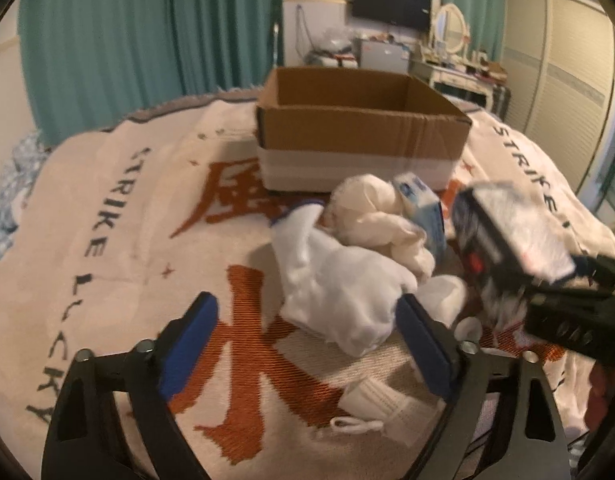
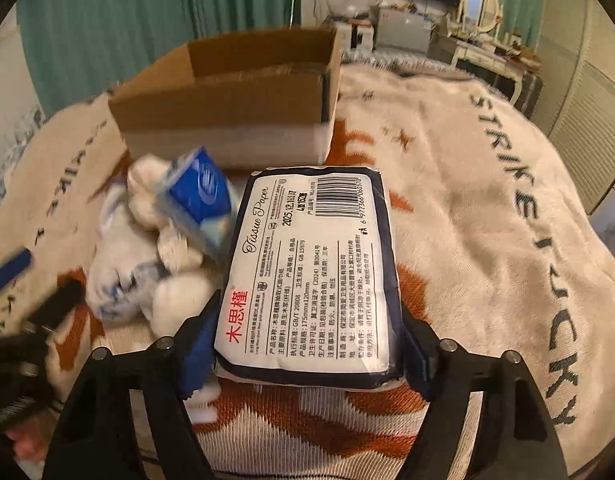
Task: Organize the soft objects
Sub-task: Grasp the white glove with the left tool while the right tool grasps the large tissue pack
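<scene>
Right hand-held gripper grasps tissue pack; box lies far left.

My right hand-held gripper (image 2: pixel 309 344) clamps the tissue pack (image 2: pixel 311 268), long axis pointing away from me. The cardboard box (image 2: pixel 227 116) sits beyond, left. My left hand-held gripper (image 1: pixel 307 340) is released, near the white cloth (image 1: pixel 339 292).

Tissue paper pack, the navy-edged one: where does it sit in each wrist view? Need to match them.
Left wrist: tissue paper pack at right of frame, blurred, held up by the right gripper coming in from the right edge.
Right wrist: tissue paper pack fills the centre, label side up, clamped between the blue-padded fingers.
Shared landmark: the open cardboard box standing on the blanket behind the pack.
</scene>
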`<state>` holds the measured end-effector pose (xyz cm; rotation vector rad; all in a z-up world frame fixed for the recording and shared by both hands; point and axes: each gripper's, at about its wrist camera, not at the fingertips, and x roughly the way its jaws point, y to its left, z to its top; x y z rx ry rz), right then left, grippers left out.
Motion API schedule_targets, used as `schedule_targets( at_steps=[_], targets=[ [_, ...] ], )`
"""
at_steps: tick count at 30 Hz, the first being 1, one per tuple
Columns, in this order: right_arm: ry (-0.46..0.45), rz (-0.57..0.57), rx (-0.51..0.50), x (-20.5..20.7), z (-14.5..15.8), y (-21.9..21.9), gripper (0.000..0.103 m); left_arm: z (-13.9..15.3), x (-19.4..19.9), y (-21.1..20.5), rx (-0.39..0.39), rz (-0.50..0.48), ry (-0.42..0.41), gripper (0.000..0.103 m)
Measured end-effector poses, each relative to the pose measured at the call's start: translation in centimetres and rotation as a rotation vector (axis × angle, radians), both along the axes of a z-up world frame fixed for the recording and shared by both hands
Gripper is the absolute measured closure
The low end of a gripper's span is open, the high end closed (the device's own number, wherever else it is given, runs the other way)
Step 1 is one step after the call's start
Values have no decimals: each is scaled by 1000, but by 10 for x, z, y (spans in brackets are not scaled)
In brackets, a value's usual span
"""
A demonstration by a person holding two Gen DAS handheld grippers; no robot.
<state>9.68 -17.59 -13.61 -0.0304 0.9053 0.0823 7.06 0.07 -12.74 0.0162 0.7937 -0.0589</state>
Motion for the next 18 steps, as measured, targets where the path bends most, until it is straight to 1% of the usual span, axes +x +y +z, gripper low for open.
schedule_targets(
  at_steps=[3, 5, 8, 9, 11, 12, 13, 15, 18],
  targets=[
    [-20, -15, -14, 1, 9, 1, 27, -7, 11, -3, -15, -12, 21, 18],
    [-20, -17, -18, 3, 10, 3, 27, -12, 17, -8, -30, -48, 39, 18],
    [-15, -12, -26, 5, 7, 4, 27, -23, 24, -17, 6, -87, 60, 18],
    [-17, -12, -26, 6, 7, 5, 27, -25, 26, -18, 8, -95, 67, 18],
    [-17, -8, -21, 6, 6, 6, 27, -29, 31, -17, -16, -100, 78, 19],
    [-16, -5, -19, 7, 5, 7, 27, -29, 32, -15, -31, -108, 77, 27],
    [-16, -1, -18, 7, 4, 8, 27, -29, 32, -16, -35, -117, 74, 28],
    [-13, 4, -22, 7, 3, 8, 27, -28, 28, -16, -23, -132, 64, 34],
    [-10, 8, -22, 6, 3, 8, 27, -25, 18, -15, -10, -143, 53, 39]
  ],
)
